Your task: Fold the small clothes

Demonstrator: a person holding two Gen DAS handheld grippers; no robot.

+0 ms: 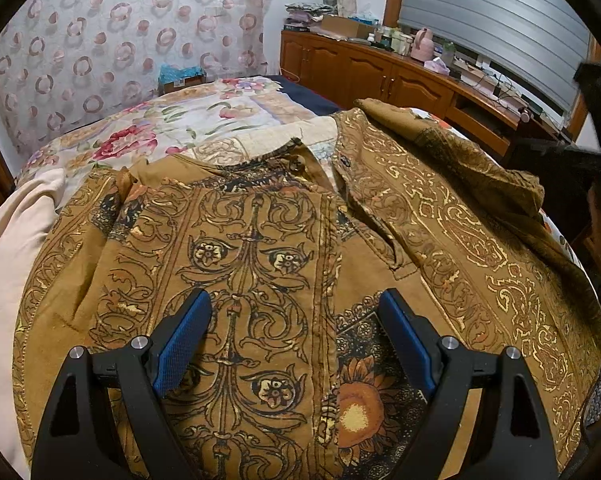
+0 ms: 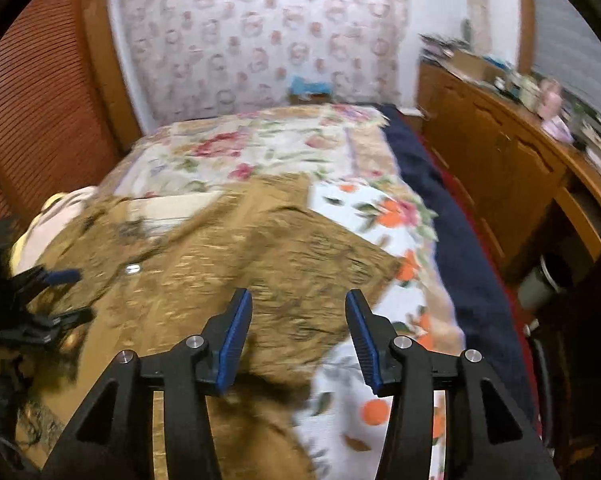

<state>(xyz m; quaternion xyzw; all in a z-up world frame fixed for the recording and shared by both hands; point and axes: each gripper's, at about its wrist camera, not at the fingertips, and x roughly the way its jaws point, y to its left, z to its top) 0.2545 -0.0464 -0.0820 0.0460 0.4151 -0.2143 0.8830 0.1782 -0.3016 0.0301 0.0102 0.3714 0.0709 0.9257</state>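
A brown shirt with gold and black ornate print (image 1: 260, 248) lies spread on the bed, front up, its right side and sleeve (image 1: 460, 184) bunched and folded over. My left gripper (image 1: 296, 300) is open and empty, hovering just above the shirt's lower front. In the blurred right wrist view the same shirt (image 2: 260, 256) lies across the bed. My right gripper (image 2: 298, 300) is open and empty above the shirt's right edge. The left gripper (image 2: 56, 292) shows at the far left of that view.
The bed has a floral cover (image 1: 188, 120) (image 2: 384, 216) with a dark blue sheet (image 2: 452, 220) at its right edge. A cream garment (image 1: 12, 248) lies left of the shirt. A wooden cabinet (image 1: 380, 72) with clutter stands at the right.
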